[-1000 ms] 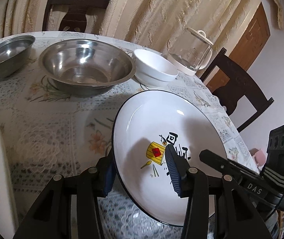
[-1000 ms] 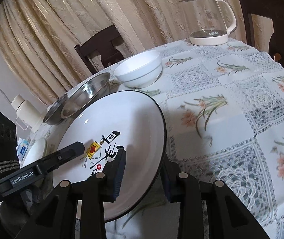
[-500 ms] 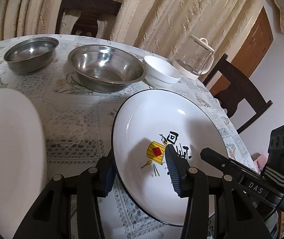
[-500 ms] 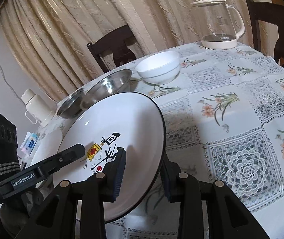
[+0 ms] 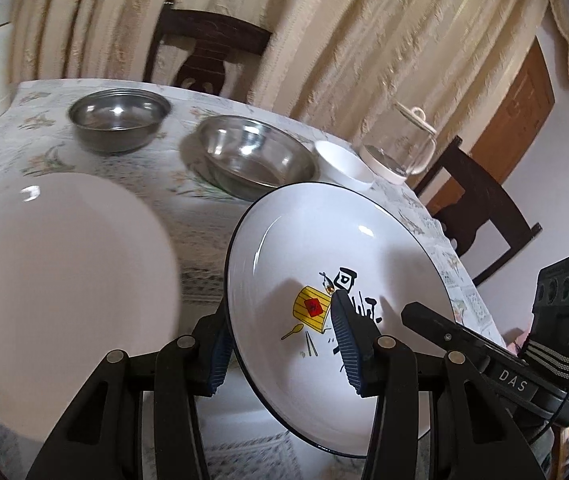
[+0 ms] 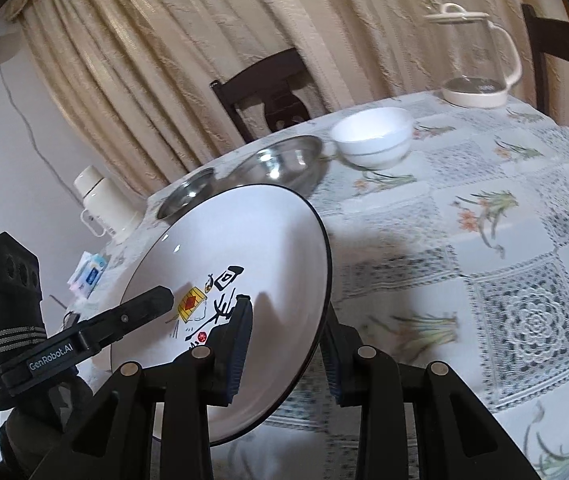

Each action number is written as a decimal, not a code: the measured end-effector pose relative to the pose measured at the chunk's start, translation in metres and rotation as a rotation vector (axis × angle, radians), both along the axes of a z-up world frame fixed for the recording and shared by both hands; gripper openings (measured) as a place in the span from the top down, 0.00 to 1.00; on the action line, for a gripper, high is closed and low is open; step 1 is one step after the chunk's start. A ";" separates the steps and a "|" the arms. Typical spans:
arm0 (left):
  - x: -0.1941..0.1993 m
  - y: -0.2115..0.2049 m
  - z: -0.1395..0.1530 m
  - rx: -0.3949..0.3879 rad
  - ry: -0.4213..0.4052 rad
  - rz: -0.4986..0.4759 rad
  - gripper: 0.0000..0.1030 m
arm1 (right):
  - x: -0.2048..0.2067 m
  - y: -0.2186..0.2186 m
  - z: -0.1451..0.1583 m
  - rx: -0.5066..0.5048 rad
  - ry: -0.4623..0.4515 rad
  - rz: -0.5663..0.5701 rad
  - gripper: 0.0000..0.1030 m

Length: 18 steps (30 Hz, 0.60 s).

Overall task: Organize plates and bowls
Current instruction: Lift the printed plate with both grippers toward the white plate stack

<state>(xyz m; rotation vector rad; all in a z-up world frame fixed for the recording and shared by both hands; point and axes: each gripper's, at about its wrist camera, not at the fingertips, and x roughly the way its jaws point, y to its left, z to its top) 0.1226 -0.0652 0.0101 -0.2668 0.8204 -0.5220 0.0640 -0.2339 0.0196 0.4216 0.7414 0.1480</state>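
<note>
While both grippers, left (image 5: 284, 344) and right (image 6: 284, 344), clamp their jaws on opposite rims, the decorated plate (image 5: 340, 248) hangs tilted, apparently just above the table (image 6: 484, 240) near its edge.

Cream curtains (image 5: 324, 40) hang behind dark wooden chairs (image 5: 208, 56), beside a brown door (image 5: 512, 120).

My left gripper (image 5: 284, 344) points down at a slant, its jaws clamped on the near rim of a plate (image 5: 324, 248), one blue ribbed pad under the rim and the other pressed on the plate's face. My right gripper (image 6: 284, 344) is angled the same way and pinches the opposite rim, one pad on the face and one behind. In each view the other gripper's black body reaches in from the side.
</note>
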 end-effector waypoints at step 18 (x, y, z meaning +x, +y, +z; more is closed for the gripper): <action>-0.012 0.127 0.006 -0.037 -0.027 0.218 0.54 | 0.040 0.104 0.009 0.017 -0.012 0.188 0.66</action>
